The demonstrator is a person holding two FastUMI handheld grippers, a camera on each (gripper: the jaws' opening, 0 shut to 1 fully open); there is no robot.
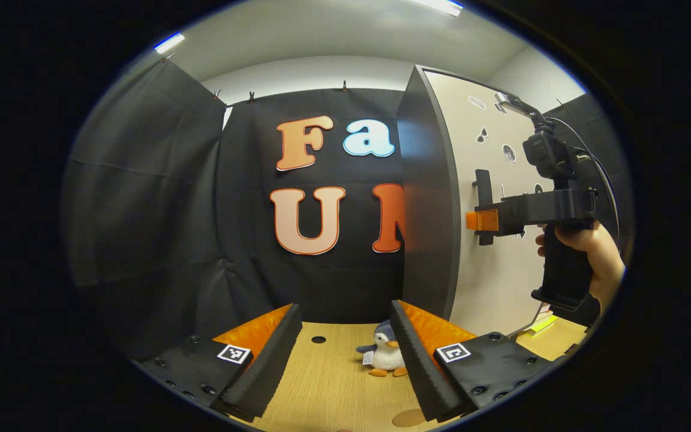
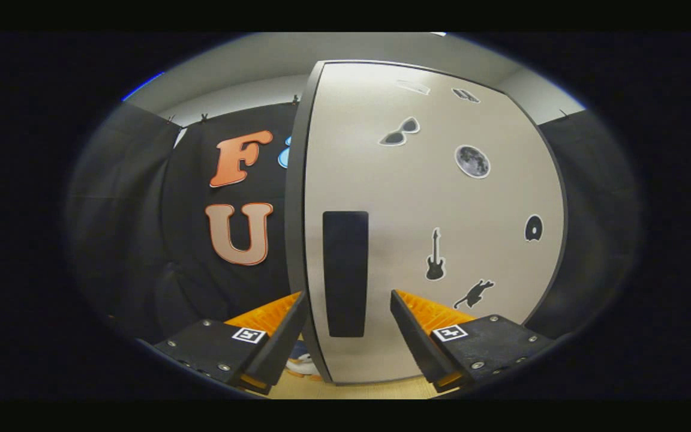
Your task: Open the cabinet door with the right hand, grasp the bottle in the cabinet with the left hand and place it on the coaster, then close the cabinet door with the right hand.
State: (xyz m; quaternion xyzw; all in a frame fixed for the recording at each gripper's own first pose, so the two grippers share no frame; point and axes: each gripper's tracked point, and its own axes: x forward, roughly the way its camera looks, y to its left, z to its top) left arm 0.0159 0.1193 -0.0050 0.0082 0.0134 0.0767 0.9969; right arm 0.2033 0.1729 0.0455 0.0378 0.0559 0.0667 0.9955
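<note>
The tall pale cabinet door [image 2: 429,240] with little black stickers is shut, and its dark upright handle [image 2: 345,273] sits between the right hand-held gripper [image 2: 345,336] fingers. The fingers are spread wide and touch nothing. In the left gripper view, a hand [image 1: 585,252] holds that gripper at 3 o'clock, just by the handle. The left hand-held gripper [image 1: 345,354] is wide too — over the wooden table [image 1: 327,384]. A small grey-and-white penguin toy [image 1: 384,357] stands at 6 o'clock, and a round brown coaster [image 1: 408,417] lies at the bottom edge.
</note>
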